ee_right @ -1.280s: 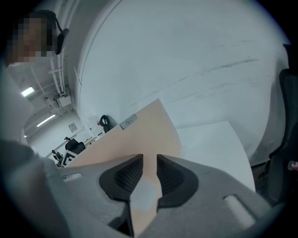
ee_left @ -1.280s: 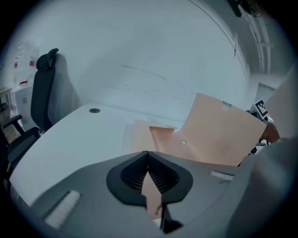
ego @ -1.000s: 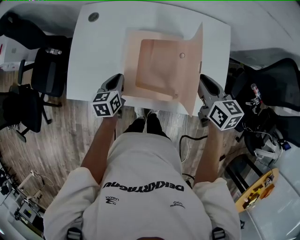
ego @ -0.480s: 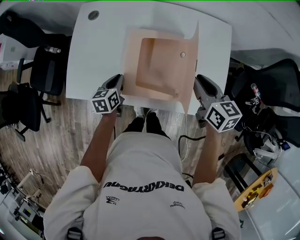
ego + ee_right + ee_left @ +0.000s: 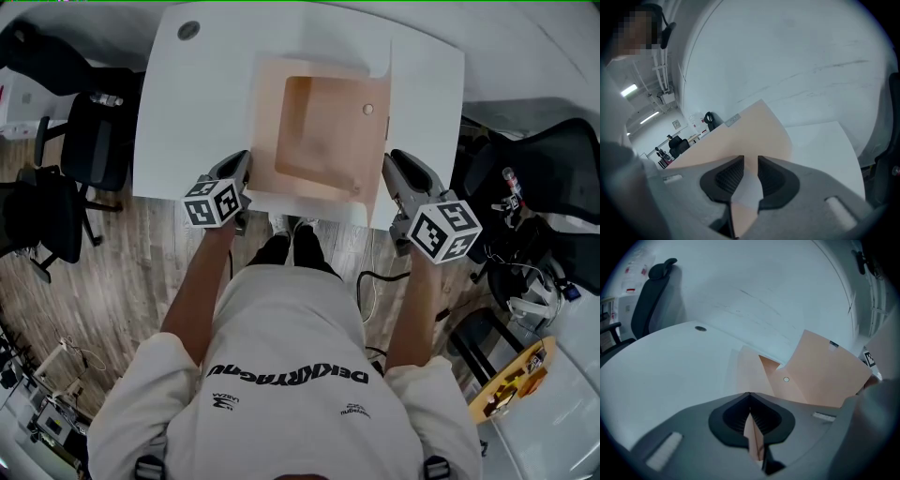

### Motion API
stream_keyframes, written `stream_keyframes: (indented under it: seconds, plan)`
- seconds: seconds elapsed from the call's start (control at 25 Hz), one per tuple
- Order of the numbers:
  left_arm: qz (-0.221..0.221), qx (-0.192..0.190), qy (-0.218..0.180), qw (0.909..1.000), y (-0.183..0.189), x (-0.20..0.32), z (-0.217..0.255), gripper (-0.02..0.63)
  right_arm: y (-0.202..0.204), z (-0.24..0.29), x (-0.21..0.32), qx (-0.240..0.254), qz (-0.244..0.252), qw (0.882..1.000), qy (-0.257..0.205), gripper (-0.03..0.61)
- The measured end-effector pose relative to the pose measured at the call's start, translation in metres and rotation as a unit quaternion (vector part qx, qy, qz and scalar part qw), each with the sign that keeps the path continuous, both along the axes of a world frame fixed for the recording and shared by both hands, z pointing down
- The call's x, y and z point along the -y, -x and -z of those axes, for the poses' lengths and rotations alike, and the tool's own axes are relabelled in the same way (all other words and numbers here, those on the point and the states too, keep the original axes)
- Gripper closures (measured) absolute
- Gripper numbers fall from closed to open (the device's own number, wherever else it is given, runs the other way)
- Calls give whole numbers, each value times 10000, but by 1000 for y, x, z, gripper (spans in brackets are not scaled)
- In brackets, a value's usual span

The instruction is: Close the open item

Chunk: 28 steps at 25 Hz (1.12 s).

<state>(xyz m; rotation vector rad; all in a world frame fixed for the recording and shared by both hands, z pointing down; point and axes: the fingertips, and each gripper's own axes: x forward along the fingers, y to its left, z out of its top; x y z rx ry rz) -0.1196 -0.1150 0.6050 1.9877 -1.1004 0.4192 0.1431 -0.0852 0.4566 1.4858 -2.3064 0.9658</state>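
A folder (image 5: 319, 131), peach inside and white outside, lies open on the white table (image 5: 187, 112). An inner pocket and a small round snap (image 5: 367, 110) show on it. Its right cover (image 5: 388, 112) stands almost upright on edge. My left gripper (image 5: 240, 190) is shut on the folder's near left edge; in the left gripper view the peach sheet (image 5: 825, 376) runs between the jaws of the left gripper (image 5: 753, 430). My right gripper (image 5: 389, 178) is shut on the raised cover's near edge. In the right gripper view the cover (image 5: 740, 136) rises from the right gripper (image 5: 746, 176).
A round cable hole (image 5: 188, 30) sits at the table's far left corner. Black office chairs stand at the left (image 5: 94, 141) and right (image 5: 553, 159) of the table. Cables and a yellow tray (image 5: 516, 380) lie on the floor at the right.
The right cover has swung up from leaning outward to nearly upright. My right gripper has moved left with it. The left gripper has stayed in place.
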Motion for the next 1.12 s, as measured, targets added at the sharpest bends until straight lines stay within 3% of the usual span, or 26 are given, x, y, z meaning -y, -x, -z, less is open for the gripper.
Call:
stream_keyframes:
  seconds: [1.12]
  plan:
    - [-164,-262,-13,9995,-17,-3,1,607,39,-47,5,199,302,9978,548,468]
